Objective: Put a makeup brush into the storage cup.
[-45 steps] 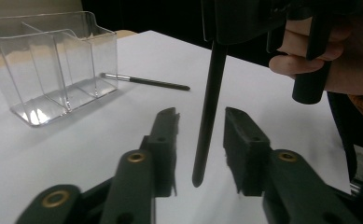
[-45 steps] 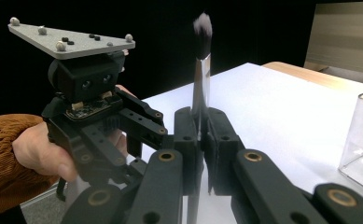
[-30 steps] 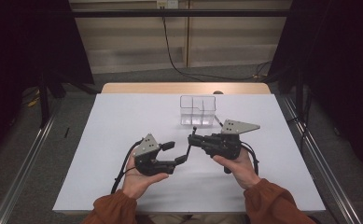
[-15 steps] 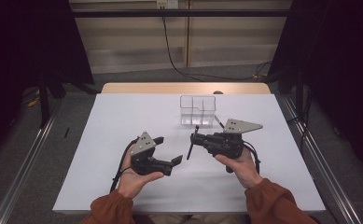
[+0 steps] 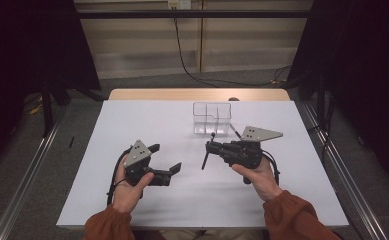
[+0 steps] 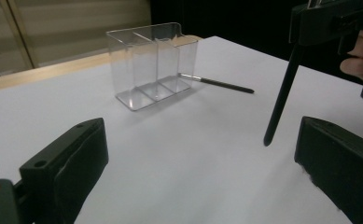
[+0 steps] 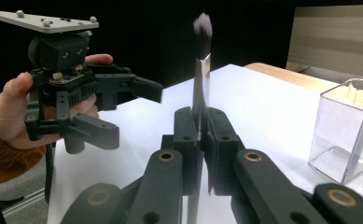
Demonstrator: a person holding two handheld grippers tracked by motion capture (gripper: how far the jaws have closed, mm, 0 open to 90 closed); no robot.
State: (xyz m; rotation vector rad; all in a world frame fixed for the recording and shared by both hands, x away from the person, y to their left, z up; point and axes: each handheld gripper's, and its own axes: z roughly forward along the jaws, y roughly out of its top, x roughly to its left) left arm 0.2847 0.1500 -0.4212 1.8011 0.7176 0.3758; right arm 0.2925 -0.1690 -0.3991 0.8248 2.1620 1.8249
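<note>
Brush: a slim makeup brush (image 7: 202, 56) clamped between the pads of the right gripper (image 5: 213, 148), held above the table in front of the clear organizer; dark handle (image 6: 280, 100) slanting down toward the sheet, tip just off the surface, bristle head up in the right gripper view.
Right gripper jaws: pressed tight on the brush shaft, only its thickness between them.
Left gripper jaws: left gripper (image 5: 164, 161) spread wide, just opened, nothing between the pads (image 6: 83, 156) (bare white sheet seen through the gap); well to the left of the brush and apart from it.
Second brush: another thin, dark-handled brush (image 6: 219, 84) lying flat on the sheet, its silver end touching or just beside the organizer's base.
Organizer: clear plastic box (image 5: 211, 118) with inner dividers, upright toward the far middle of the table, compartments showing nothing inside.
Surface: table (image 5: 132, 115) covered in white, a strip of pale wood (image 5: 182, 94) along the far edge.
Room: grey floor, metal rails on both sides, black curtains left and right, a pale wall panel behind with a cable (image 5: 182, 55) hanging down.
Hard to make out: bristle head blurred in the right gripper view; brush handle below the pads hidden by the gripper's own links; right pad of the left gripper cut off at the frame edge; exact divider layout unclear through the transparent walls.
</note>
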